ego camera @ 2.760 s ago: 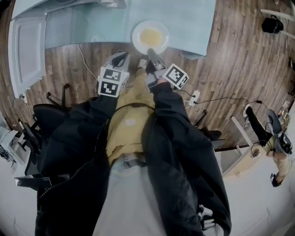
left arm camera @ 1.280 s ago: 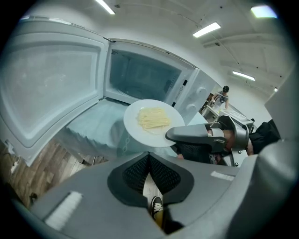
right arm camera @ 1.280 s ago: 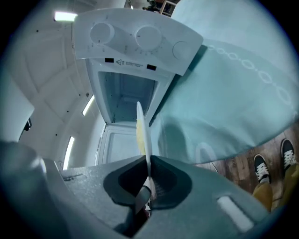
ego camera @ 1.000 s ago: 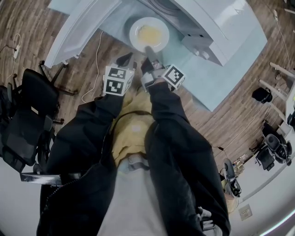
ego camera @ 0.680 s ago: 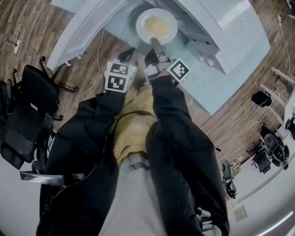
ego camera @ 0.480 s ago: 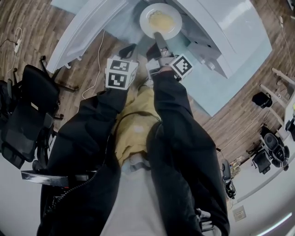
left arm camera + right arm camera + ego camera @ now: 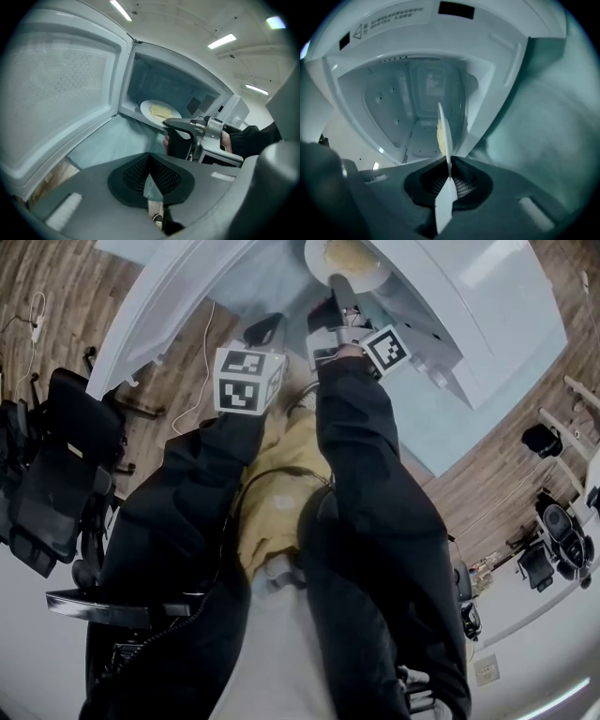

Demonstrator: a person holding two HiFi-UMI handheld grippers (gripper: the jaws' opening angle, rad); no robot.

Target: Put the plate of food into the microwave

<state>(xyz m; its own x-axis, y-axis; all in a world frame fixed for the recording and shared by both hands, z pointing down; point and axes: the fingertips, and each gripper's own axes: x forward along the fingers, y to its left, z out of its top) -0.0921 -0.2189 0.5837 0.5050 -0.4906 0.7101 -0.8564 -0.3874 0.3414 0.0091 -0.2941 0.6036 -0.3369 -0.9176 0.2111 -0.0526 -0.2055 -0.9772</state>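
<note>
A white plate (image 7: 317, 263) with yellow food is at the mouth of the open white microwave (image 7: 450, 287), its far side under the oven's top. My right gripper (image 7: 339, 289) is shut on the plate's near rim. In the right gripper view the plate (image 7: 444, 136) runs edge-on out of the jaws (image 7: 449, 176) toward the cavity (image 7: 417, 108). From the left gripper view, the plate (image 7: 146, 108) sits just inside the opening with the right gripper (image 7: 168, 123) on its rim. My left gripper (image 7: 267, 329) hangs behind and to the left, shut and with nothing in it (image 7: 150, 173).
The microwave door (image 7: 169, 296) stands swung open to the left, large at the left of the left gripper view (image 7: 61, 93). A teal cloth (image 7: 122, 140) covers the table in front of the oven. Black office chairs (image 7: 47, 484) stand on the wood floor at the left.
My right gripper has carried the plate forward from the table's near part into the microwave's opening. My left gripper has followed a little the same way.
</note>
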